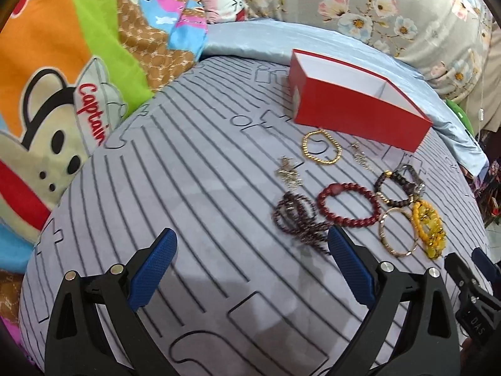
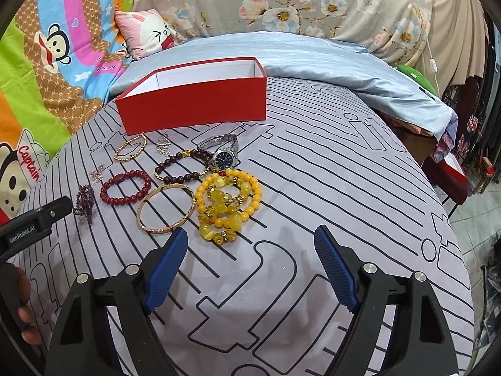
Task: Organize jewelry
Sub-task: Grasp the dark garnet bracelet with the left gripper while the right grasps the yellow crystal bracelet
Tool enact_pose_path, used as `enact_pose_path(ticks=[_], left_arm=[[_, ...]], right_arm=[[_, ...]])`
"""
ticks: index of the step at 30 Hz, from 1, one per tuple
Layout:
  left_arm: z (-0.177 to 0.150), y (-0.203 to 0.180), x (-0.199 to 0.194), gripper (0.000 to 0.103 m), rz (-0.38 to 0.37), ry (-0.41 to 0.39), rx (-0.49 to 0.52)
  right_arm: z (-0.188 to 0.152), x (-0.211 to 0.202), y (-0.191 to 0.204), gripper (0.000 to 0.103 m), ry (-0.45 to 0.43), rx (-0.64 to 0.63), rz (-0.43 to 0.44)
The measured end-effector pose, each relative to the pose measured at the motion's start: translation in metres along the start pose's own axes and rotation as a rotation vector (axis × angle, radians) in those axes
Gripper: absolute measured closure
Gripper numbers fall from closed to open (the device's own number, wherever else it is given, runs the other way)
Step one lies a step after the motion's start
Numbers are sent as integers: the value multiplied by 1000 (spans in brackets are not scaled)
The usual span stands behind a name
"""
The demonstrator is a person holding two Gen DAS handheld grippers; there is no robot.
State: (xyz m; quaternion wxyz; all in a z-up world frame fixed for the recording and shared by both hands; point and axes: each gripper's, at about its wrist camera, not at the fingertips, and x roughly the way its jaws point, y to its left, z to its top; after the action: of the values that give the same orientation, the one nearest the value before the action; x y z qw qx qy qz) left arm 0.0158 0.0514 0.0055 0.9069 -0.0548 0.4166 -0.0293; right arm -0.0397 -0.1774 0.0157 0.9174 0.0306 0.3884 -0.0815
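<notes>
Through my left wrist camera, my left claw point(image 1: 252, 261) hangs over the striped gray bedcover point(image 1: 175, 169) with its blue pads spread wide and nothing between them. The jewelry lies from about twelve to two o'clock of it: a dark garnet strand point(image 1: 296, 216) bunched up just beyond my right pad, a red bead bracelet point(image 1: 348, 204) beside it, a gold chain point(image 1: 321, 148) farther out, and the open red box point(image 1: 353, 111) at one o'clock behind them all. I judge the strand limp and light, likely to sag and slip, so I would pinch it across the thick of the bunch. Through my right wrist camera, my right claw point(image 2: 250, 249) is also spread and empty, above bare cover. The yellow bead bracelets point(image 2: 228, 205) lie heaped just ahead at twelve o'clock, glossy and round, probably slick, so I would close on several beads at once. At eleven o'clock the thin rose-gold bangle point(image 2: 166, 208) lies flat, almost touching my left pad; it looks stiff and should be taken across its rim. A steel wristwatch point(image 2: 223, 153) with a dark dial, seemingly the heaviest piece, lies beyond, and the box stands empty as far as I can see inside.
</notes>
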Motion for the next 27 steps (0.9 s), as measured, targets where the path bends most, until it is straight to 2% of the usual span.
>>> enact_pose_path(ticks=[2,6,9,12,14,15,16,18,25,27], left_arm=[[2,-8,5,11,-27,18,6],[3,-29,14,12,-26,25,52],[3,-36,25,27,-27,59,72],[3,-37,27,37,-2,45,90],[3,-34,26,53,2,33,89],[4,-33,25,65,-1,27,89],[4,-31,25,74,1,23,88],[4,-28,25,80,-10,21,76],[4,-28,25,82,-17,18,78],[4,-29,25,82,-16,18,79]], right_arm=[[1,1,-1,30,5,5,4],[1,3,-4,35,15,9,9],[4,5,-4,42,27,10,22],[8,8,-3,50,33,15,45],[14,11,-1,55,33,11,57],[16,12,0,55,32,10,60],[18,14,1,56,33,11,64],[23,18,2,57,35,18,76],[26,36,6,72,68,12,85],[26,37,8,80,72,6,90]])
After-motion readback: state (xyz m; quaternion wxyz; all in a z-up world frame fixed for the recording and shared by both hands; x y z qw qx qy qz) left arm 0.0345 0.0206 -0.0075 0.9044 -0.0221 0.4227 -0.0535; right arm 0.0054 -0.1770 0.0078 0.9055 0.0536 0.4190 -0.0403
